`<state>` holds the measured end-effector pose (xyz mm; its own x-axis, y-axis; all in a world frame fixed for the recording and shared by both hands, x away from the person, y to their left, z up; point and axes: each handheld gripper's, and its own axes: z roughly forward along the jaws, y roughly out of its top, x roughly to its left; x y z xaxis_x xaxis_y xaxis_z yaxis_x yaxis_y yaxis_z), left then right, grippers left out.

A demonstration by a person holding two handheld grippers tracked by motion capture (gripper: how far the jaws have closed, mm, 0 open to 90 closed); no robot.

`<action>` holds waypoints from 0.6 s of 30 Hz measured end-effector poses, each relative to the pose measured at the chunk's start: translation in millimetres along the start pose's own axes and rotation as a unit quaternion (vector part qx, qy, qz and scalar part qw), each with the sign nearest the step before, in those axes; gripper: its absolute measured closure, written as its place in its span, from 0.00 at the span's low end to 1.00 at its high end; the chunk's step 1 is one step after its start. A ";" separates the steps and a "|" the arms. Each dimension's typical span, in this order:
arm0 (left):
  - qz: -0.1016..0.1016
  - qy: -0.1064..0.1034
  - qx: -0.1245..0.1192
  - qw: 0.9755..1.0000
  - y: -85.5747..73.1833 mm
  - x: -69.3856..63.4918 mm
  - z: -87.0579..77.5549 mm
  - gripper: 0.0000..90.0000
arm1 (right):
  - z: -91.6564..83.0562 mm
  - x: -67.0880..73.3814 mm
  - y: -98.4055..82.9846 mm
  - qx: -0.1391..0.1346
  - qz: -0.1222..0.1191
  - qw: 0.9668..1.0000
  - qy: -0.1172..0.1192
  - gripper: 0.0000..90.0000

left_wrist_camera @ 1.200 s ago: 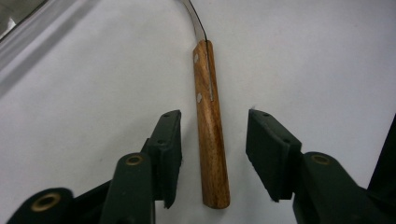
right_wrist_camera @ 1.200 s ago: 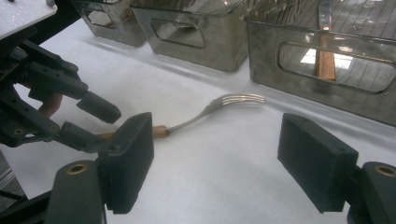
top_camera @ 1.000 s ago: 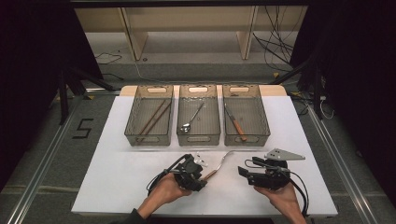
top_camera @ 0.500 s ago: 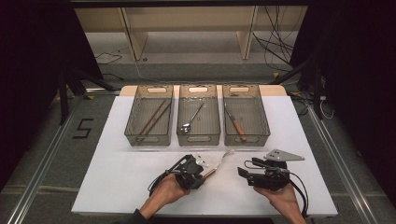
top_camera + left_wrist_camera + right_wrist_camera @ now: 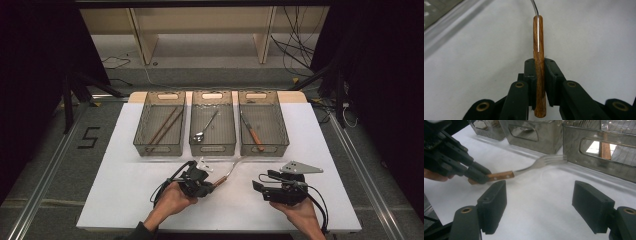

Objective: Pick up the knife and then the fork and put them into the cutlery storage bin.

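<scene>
A fork (image 5: 231, 171) with a wooden handle (image 5: 538, 42) and metal tines (image 5: 551, 160) is held low over the white table, in front of the middle bin. My left gripper (image 5: 210, 185) is shut on the handle's end, which is pinched between both pads (image 5: 551, 75). The tines point toward the bins. To the right, my right gripper (image 5: 256, 186) rests near the table's front with its jaws wide apart and nothing between them (image 5: 541, 205). In its view the left gripper (image 5: 477, 176) with the fork is at the upper left.
Three clear bins stand in a row at the back. The left bin (image 5: 141, 127) holds chopsticks (image 5: 164, 126), the middle bin (image 5: 212, 149) a spoon (image 5: 205, 126), the right bin (image 5: 281, 125) a wooden-handled knife (image 5: 252, 132). The white table top (image 5: 125, 185) stretches around both hands.
My left gripper has shifted slightly left with the fork in it. The right gripper has stayed where it was, open.
</scene>
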<state>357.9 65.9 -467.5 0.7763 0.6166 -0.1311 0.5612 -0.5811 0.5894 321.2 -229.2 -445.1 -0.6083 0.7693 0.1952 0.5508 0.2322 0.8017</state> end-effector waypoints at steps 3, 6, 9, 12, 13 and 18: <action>0.000 -0.005 -0.011 1.000 0.0 -0.2 -5.9 0.90 | 1.5 2.0 -0.4 0.000 -0.002 1.000 0.002 0.32; 0.002 -0.009 -0.020 1.000 0.6 -0.6 -11.9 0.90 | 2.9 5.4 -0.5 0.002 -0.003 1.000 0.005 0.32; 0.000 -0.014 -0.029 0.999 0.9 -2.0 -16.7 0.90 | 4.5 9.5 -0.8 0.005 -0.004 1.000 0.010 0.32; 0.001 -0.019 -0.035 0.999 1.0 -3.3 -20.3 0.90 | 6.1 12.8 -0.8 0.005 -0.006 1.000 0.016 0.32; 0.002 -0.020 -0.037 0.999 1.0 -3.8 -21.3 0.90 | 6.6 14.0 -0.8 0.004 -0.006 1.000 0.017 0.32; 0.011 -0.021 -0.040 0.999 0.9 -6.3 -23.0 0.90 | 10.0 20.4 -1.1 0.006 -0.008 1.000 0.021 0.32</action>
<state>347.0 73.7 -447.8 0.8001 0.5809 -0.1498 0.5208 -0.5487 0.6540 313.9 -207.8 -447.6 -0.6403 0.7398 0.2066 0.5482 0.2517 0.7976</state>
